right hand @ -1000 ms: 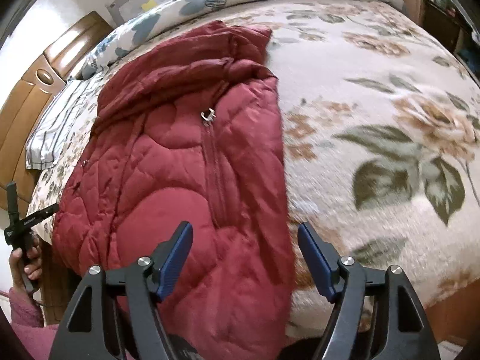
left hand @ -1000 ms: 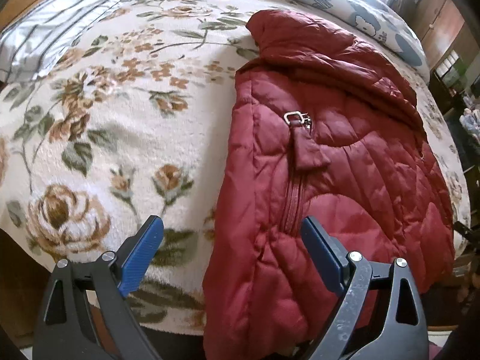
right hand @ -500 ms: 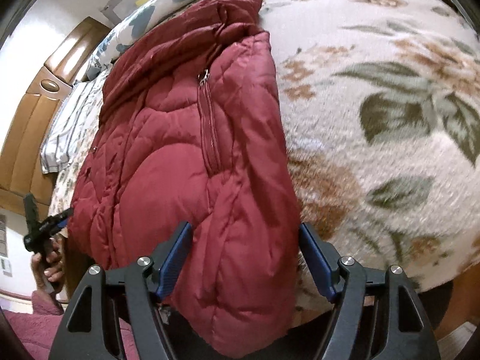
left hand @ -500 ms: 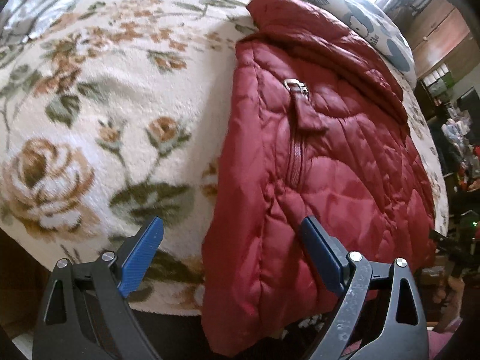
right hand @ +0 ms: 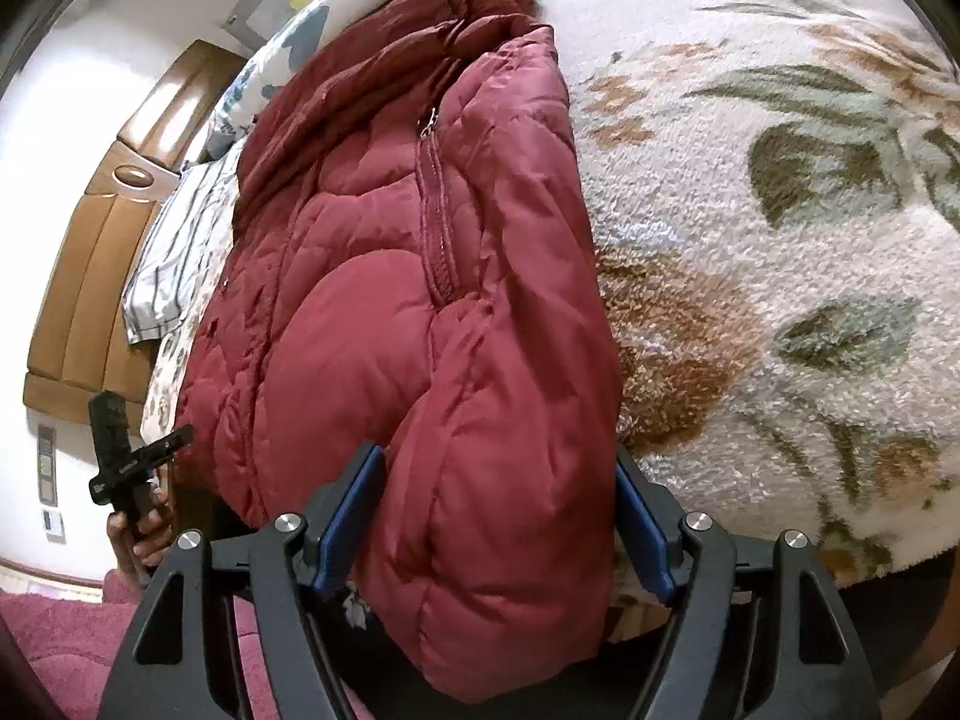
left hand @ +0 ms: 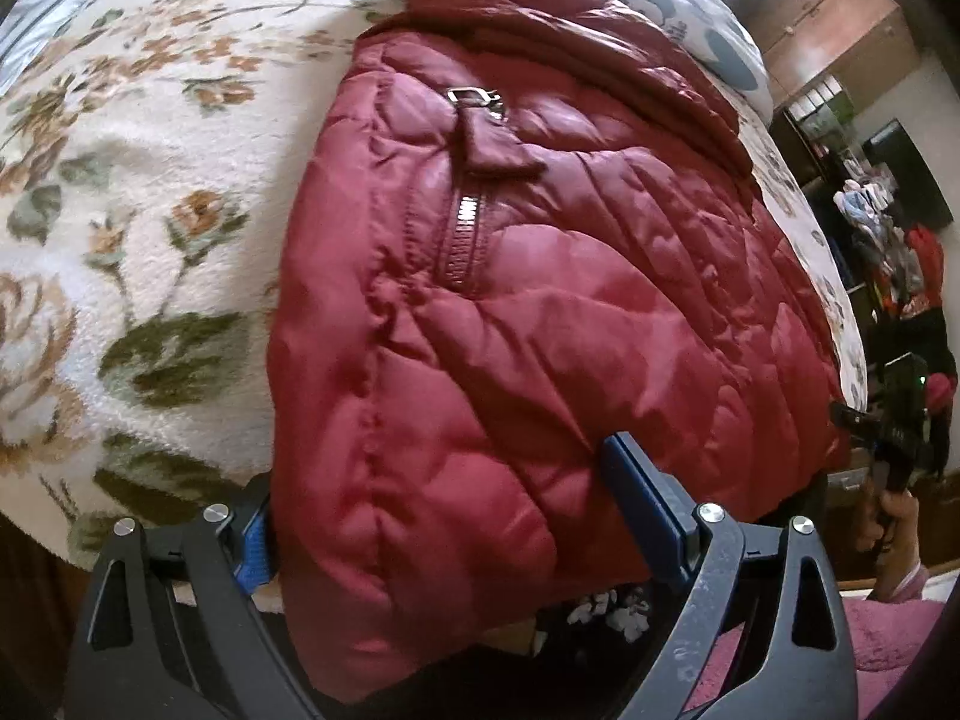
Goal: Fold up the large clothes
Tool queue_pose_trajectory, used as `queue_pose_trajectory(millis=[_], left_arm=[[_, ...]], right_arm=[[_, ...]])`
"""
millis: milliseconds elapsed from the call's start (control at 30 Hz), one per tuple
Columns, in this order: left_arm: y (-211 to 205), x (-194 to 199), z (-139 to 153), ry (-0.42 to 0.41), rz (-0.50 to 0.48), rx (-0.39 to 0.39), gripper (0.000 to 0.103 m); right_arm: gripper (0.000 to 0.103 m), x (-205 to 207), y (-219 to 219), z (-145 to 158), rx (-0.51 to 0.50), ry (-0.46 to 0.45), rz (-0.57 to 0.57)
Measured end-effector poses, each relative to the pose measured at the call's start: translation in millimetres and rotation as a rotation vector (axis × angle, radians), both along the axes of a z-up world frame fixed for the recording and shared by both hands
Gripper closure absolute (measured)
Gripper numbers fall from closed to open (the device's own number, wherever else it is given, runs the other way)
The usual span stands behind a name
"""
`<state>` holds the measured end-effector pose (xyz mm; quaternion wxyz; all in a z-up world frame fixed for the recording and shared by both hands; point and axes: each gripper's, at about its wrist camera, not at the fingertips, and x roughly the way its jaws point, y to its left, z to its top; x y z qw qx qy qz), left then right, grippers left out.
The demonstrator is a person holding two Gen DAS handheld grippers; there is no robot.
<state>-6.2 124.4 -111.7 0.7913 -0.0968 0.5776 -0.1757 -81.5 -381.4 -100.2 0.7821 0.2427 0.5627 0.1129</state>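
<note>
A dark red quilted jacket (left hand: 540, 300) lies zipped on the bed, its hem hanging over the near edge. In the left wrist view my left gripper (left hand: 450, 528) stands open astride one hem corner, and the cloth covers most of its left pad (left hand: 255, 546). In the right wrist view the jacket (right hand: 420, 300) fills the gap of my right gripper (right hand: 495, 522), which is open around the other hem corner. Its blue pads (right hand: 348, 516) sit beside the cloth without squeezing it. Each view shows the other gripper small at its side edge, in a hand.
A cream floral blanket (left hand: 150, 180) covers the bed (right hand: 780, 240). A striped pillow (right hand: 174, 252) and a wooden headboard (right hand: 90, 276) lie beyond the jacket. Wooden cupboards (left hand: 834, 18) stand at the far side. A pink sleeve (left hand: 888, 636) shows below.
Both grippers have sunk and tipped down toward the bed's near edge. The jacket hem, ahead of the jaws before, now lies between them in both views. The jaw widths are unchanged.
</note>
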Motion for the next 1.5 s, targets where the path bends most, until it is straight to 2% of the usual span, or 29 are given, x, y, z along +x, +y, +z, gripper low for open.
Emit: queue_pose_trajectory(millis=[133, 333, 433, 567, 633, 933, 1233, 1500], left_arm=[[0, 2, -6, 0.01, -0.017, -0.01, 0.009], [1, 1, -4, -0.013, -0.034, -0.056, 0.027], [1, -1, -2, -0.026, -0.052, -0.061, 0.043], [3, -4, 7, -0.072, -0.051, -0.074, 0.078], [0, -4, 16, -0.104, -0.049, -0.075, 0.083], [-2, 0, 53, -0.21, -0.032, -0.093, 0.088], [-5, 11, 92, -0.314, -0.014, -0.114, 0.088], [-13, 28, 111, -0.381, 0.0, -0.113, 0.088]], right_arm=[[0.028, -1, -2, -4, 0.026, -0.002, 0.001], [0.036, -5, -4, -8, 0.055, -0.002, 0.004], [0.048, -6, -5, -6, 0.042, -0.003, 0.022], [0.072, -7, 1, -3, 0.053, -0.024, 0.043], [0.077, -7, 7, 3, 0.05, -0.048, 0.05], [0.082, -5, 4, 34, 0.118, -0.175, 0.039], [0.082, 8, 5, 77, 0.169, -0.345, 0.025], [0.082, 28, 4, 91, 0.171, -0.404, -0.017]])
